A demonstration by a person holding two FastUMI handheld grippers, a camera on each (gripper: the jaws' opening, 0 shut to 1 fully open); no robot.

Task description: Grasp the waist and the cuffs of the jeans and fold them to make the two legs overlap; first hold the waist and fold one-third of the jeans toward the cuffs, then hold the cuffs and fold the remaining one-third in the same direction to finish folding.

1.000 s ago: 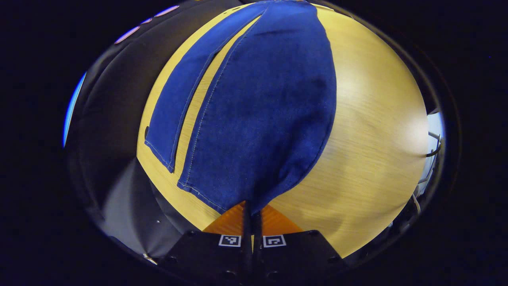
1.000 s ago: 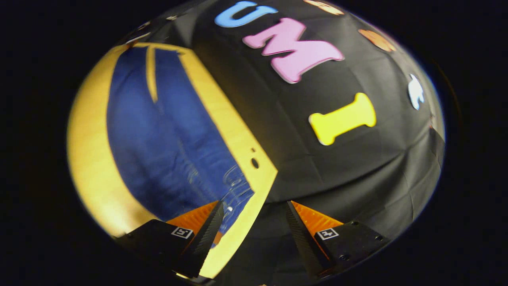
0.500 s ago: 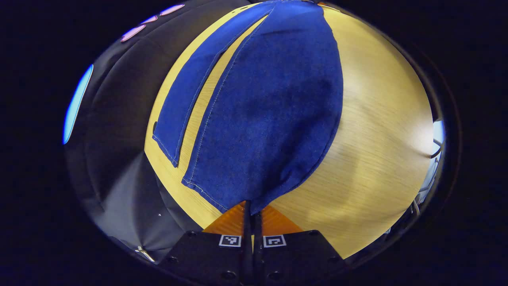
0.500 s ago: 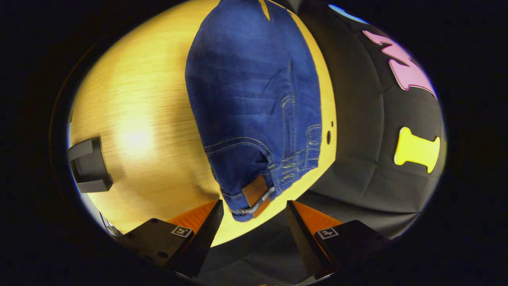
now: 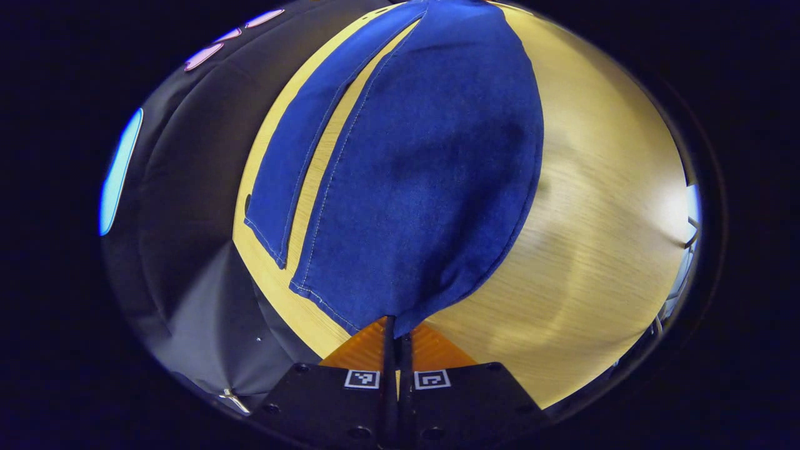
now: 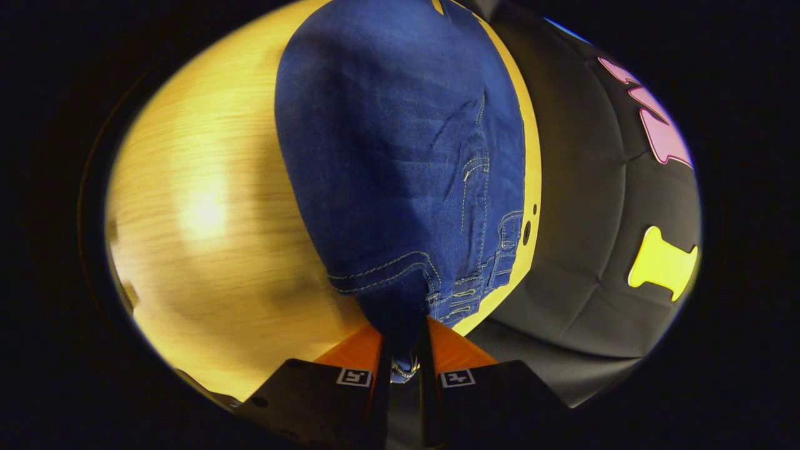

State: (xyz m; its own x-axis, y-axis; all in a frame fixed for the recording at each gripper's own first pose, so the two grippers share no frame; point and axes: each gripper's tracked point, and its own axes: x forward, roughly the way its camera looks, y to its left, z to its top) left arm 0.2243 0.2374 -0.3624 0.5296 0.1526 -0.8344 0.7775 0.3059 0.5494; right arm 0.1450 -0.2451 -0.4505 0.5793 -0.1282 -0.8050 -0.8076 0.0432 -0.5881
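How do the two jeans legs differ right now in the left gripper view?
The near leg is pinched at its cuff by the left gripper and bulges up; the far leg lies flat on the table, ungripped. A strip of table separates them, so they do not overlap yet. Both are the same dark blue denim with pale stitching.

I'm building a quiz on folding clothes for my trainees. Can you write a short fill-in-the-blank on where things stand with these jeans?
1. The left gripper is shut on the ____ end of the jeans.
2. The right gripper is shut on the ____ end, near the belt loops.
3. The jeans lie on a ____ table.
4. The two legs are ____, with a strip of table showing between them.

Missing words: cuff; waist; wooden; apart
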